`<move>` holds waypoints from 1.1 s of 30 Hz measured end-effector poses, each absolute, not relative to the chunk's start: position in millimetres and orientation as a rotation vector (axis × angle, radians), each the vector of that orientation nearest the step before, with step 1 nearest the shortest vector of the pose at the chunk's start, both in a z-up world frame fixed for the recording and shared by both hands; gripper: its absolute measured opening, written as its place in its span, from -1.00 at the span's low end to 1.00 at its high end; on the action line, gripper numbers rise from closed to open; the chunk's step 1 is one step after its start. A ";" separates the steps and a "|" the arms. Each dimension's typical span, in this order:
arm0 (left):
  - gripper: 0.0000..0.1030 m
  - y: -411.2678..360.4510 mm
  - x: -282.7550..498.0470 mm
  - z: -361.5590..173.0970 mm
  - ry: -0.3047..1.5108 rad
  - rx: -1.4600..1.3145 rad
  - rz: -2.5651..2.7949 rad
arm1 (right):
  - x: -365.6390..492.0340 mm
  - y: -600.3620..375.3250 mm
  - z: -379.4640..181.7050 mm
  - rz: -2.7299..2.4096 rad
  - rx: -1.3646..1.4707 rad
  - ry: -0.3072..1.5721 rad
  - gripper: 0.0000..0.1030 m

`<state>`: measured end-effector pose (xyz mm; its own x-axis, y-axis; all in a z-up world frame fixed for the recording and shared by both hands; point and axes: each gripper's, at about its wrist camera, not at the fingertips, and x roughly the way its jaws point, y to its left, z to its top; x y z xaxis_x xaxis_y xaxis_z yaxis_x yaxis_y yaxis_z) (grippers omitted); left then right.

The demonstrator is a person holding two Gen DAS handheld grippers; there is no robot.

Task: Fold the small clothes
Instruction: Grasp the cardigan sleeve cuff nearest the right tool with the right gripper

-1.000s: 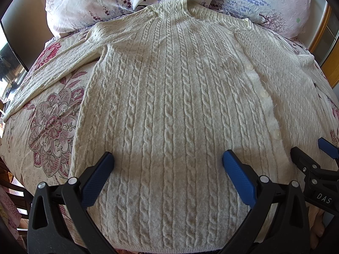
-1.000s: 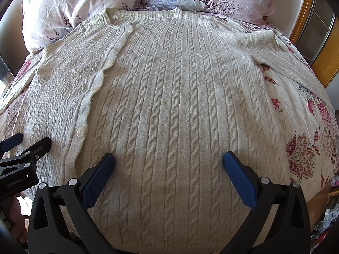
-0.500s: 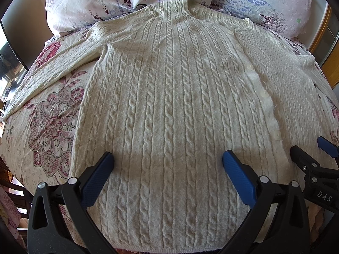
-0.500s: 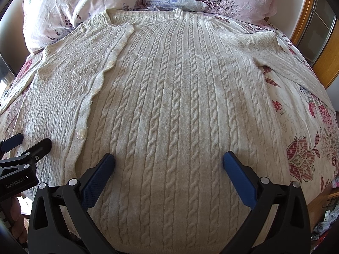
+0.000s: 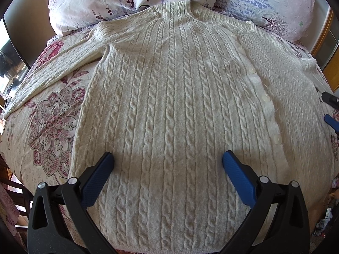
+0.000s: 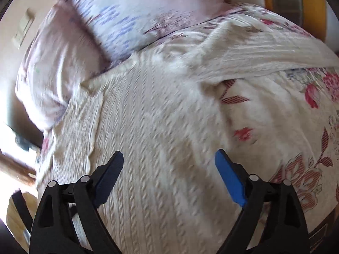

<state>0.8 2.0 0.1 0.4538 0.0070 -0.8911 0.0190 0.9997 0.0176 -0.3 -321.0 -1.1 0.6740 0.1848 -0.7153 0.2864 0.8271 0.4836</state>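
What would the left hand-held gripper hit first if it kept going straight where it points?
Most likely the cardigan: the left hand-held gripper, jaws open and empty, aims down at its cable-knit front, nothing visible between. Depth is unclear.

Both the left gripper point(image 5: 167, 163) and right gripper point(image 6: 168, 165) have black triangular frames, silver rivets and textured blue pads point(image 5: 237, 180).
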 end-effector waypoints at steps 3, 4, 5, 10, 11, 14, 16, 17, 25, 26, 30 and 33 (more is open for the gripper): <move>0.97 2.7 1.9 0.1 1.099 0.019 -0.004 | 0.5 -390.8 -5.7 -0.174 0.836 0.770 0.27; 0.97 2.8 2.0 0.1 1.098 0.016 -0.001 | -1.2 -414.5 -8.3 -0.212 0.913 0.739 0.17; 0.97 2.8 2.8 0.2 1.098 0.014 0.002 | -2.6 -436.8 -11.0 -0.246 0.978 0.714 0.11; 0.97 2.8 3.5 0.4 1.098 0.005 0.015 | -18.7 -515.3 -34.4 -0.374 1.240 0.609 -0.03; 0.97 2.7 3.7 0.4 1.098 0.004 0.017 | -19.0 -524.2 -40.5 -0.376 1.281 0.599 -0.15; 0.97 3.0 4.1 0.5 1.093 -0.001 0.024 | -20.5 -538.9 -52.4 -0.340 1.346 0.562 -0.37; 0.97 3.3 3.4 0.7 1.087 -0.006 0.027 | -15.2 -541.1 -53.6 -0.334 1.337 0.563 -0.49; 0.97 3.6 3.5 0.8 1.085 -0.008 0.028 | -13.7 -540.8 -54.2 -0.335 1.331 0.561 -0.59; 0.97 11.0 5.6 4.6 1.076 -0.044 0.031 | -8.7 -548.0 -55.9 -0.354 1.310 0.551 -0.87; 0.97 12.2 5.9 5.4 1.073 -0.047 0.039 | -8.3 -546.4 -52.7 -0.352 1.292 0.546 -0.87; 0.96 24.0 6.1 14.1 1.027 -0.101 0.067 | -4.5 -536.6 -18.5 -0.316 1.166 0.486 -0.87; 0.96 35.6 4.8 21.6 0.970 -0.186 0.051 | 3.3 -520.6 16.6 -0.247 1.043 0.446 -0.87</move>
<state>4.8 35.6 21.6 0.5658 -0.0402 -0.8235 -0.1257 0.9829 -0.1344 3.3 -520.6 16.6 0.8840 0.0121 -0.4673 0.4030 0.4870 0.7749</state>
